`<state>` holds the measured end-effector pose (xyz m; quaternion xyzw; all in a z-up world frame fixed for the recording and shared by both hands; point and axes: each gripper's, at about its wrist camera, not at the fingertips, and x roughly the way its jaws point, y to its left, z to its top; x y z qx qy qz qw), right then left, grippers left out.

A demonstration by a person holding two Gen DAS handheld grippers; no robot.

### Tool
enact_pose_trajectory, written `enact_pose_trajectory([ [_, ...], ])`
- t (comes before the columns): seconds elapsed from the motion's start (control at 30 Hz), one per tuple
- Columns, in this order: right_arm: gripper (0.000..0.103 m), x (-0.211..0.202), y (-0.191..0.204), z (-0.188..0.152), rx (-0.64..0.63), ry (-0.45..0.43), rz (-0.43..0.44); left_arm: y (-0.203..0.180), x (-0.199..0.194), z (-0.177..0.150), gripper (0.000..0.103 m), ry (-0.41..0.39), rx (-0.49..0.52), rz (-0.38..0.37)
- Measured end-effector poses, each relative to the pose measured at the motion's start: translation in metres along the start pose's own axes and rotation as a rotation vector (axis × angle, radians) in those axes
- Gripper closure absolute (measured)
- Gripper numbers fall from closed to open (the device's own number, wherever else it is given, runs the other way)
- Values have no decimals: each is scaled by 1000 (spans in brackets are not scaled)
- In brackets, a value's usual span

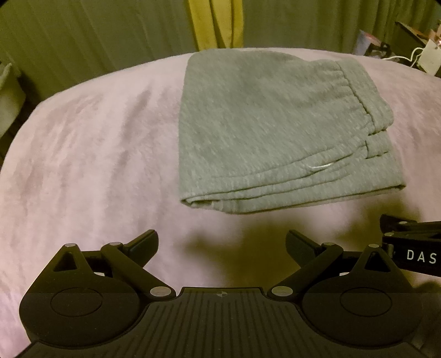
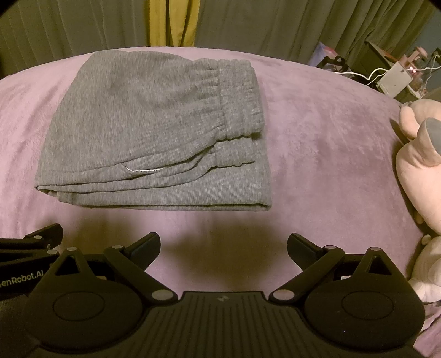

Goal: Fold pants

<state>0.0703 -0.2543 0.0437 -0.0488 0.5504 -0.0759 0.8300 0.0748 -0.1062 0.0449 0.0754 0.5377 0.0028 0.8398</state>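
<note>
Pants (image 2: 154, 132): grey knit cloth, matt, faintly ribbed. Blanket (image 2: 325, 154): lilac plush, soft nap. My left gripper (image 1: 222, 245) and right gripper (image 2: 223, 247): matt black, probably plastic; rivets look metallic.

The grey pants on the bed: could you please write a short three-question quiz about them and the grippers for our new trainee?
1. True or false: the left gripper is clamped on the grey pants.
2. Multiple choice: the pants lie A) spread out flat at full length, B) folded into a compact stack on the purple blanket, C) hanging from the curtain.
3. Short answer: what sits at the right edge of the right wrist view?

Key
1. False; its jaws stand wide apart, short of the pants, as do those of the right gripper.
2. B.
3. A pink plush toy.
</note>
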Motion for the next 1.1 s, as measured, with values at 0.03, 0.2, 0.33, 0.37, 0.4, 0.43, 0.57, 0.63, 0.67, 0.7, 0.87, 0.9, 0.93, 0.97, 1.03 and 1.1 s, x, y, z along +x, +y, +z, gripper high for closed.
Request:
enact_pose_trajectory([
  [0.03,4,0,0,0,-1,0,0,0,0,0,1,-1,1,2],
  [0.2,4,-1,0,1,-1,-2,0,0,0,0,1,-3,2,4],
  [0.33,4,-1,0,2,-2,-3,-1,1,0,1,1,-4,-1,-2],
  [0.37,4,-1,0,2,-2,-3,-1,1,0,1,1,-3,-1,-1],
  [0.4,4,-1,0,2,-2,-3,0,1,0,1,1,-4,0,1],
  [0.43,4,-1,0,2,-2,-3,-1,1,0,1,1,-6,1,3],
  [0.57,4,-1,0,2,-3,-4,-3,0,-1,1,1,-15,8,4],
  [0.63,4,-1,0,2,-2,-2,-2,0,-2,1,1,-20,12,0],
  [0.67,4,-1,0,2,-2,-2,-2,0,-2,1,1,-26,13,-3],
  [0.7,4,-1,0,2,-2,-3,-2,0,-3,1,1,-30,13,-5],
  [0.87,4,-1,0,3,-1,-4,-3,-1,-5,0,1,-54,16,4],
  [0.9,4,-1,0,2,-2,-5,-4,-2,-5,0,1,-54,17,5],
  [0.93,4,-1,0,3,-2,-5,-5,-2,-4,0,1,-53,17,4],
  [0.97,4,-1,0,3,-1,-6,-5,-2,-3,0,1,-50,17,-1],
  [1.03,4,-1,0,3,0,-5,-4,-1,-2,1,1,-44,13,-9],
  [1.1,4,-1,0,3,-1,-5,-3,0,-1,2,1,-38,9,-13],
])
